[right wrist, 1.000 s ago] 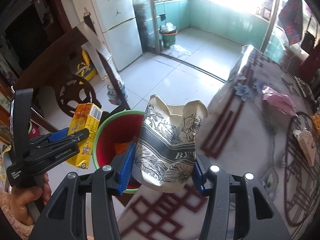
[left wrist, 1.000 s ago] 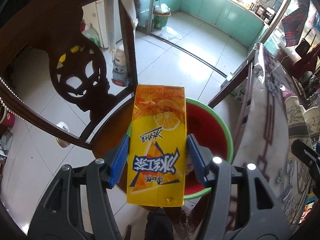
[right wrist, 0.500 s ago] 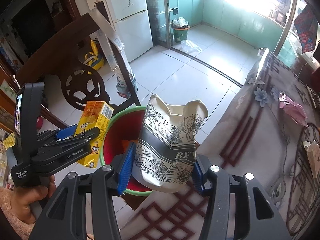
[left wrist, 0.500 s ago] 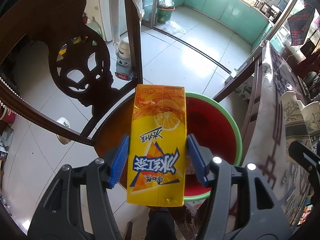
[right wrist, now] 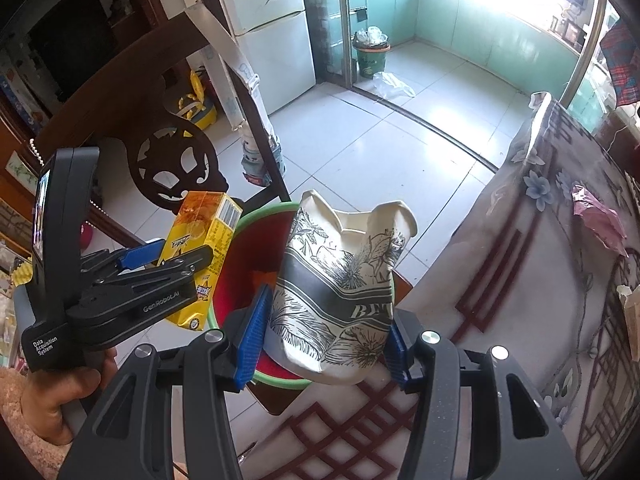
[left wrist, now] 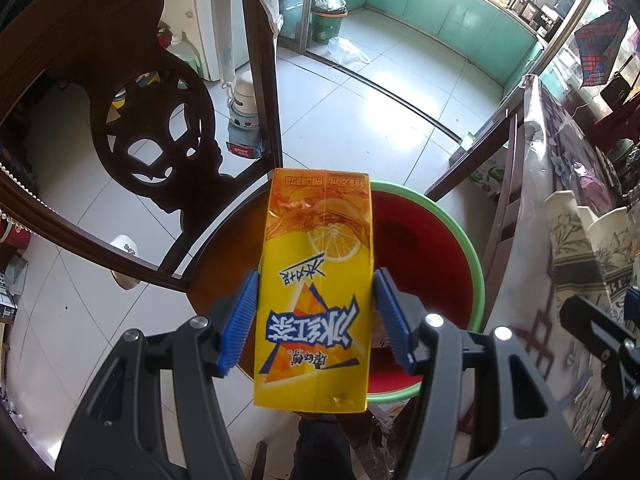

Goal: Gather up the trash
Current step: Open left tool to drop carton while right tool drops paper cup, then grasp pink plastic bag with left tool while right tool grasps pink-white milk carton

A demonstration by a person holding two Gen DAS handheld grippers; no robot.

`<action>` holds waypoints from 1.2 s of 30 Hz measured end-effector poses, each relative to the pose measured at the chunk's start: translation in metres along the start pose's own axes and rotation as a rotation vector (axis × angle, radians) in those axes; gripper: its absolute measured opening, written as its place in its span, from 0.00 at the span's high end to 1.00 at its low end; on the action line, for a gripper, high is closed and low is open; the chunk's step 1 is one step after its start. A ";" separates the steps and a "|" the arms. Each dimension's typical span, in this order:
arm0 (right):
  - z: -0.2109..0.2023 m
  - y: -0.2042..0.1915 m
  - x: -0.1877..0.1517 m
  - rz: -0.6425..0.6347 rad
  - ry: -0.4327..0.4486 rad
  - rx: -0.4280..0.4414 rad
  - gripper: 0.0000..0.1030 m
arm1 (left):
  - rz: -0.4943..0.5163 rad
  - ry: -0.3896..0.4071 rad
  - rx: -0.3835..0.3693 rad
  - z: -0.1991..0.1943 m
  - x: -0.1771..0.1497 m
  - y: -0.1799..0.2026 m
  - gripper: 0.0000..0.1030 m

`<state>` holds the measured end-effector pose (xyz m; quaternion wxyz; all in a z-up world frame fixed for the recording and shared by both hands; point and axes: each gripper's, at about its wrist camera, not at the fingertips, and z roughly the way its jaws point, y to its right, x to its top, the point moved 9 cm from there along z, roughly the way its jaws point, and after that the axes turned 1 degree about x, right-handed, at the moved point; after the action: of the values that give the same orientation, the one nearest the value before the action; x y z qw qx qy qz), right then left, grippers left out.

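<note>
My left gripper (left wrist: 316, 320) is shut on a yellow lemon-tea carton (left wrist: 318, 280), its blue pads pressing both sides. The carton hangs over the left rim of a red basin with a green rim (left wrist: 460, 232) that sits on a wooden chair seat. In the right wrist view the same carton (right wrist: 204, 248) shows in the left gripper (right wrist: 168, 276) beside the basin (right wrist: 240, 280). My right gripper (right wrist: 324, 332) is shut on a crushed white paper cup with black flower prints (right wrist: 344, 292), held over the basin's right edge next to the table.
A carved dark wooden chair back (left wrist: 160, 132) stands left of the basin. A table with a flowered cloth (right wrist: 540, 280) lies to the right and bears a pink wrapper (right wrist: 596, 220). A green bin (right wrist: 370, 58) stands far off on the tiled floor.
The right gripper has shifted a little with the cup, toward the basin and away from the table. The left gripper and carton have barely moved.
</note>
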<state>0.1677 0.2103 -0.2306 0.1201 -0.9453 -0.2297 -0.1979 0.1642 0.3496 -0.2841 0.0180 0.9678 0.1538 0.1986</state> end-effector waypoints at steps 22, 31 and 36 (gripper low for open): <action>-0.024 0.015 -0.013 0.019 0.047 -0.019 0.41 | -0.002 0.015 -0.021 -0.011 -0.008 0.016 0.30; -0.080 0.155 -0.053 0.152 0.091 -0.243 0.34 | 0.099 0.071 -0.132 -0.045 -0.012 0.089 0.28; -0.111 0.276 -0.093 0.217 0.024 -0.402 0.32 | 0.165 0.094 -0.201 -0.067 -0.024 0.147 0.27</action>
<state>0.1891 -0.1001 -0.2088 -0.0473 -0.9670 -0.0813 -0.2369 0.1597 0.2010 -0.2172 0.0914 0.9601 0.0536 0.2588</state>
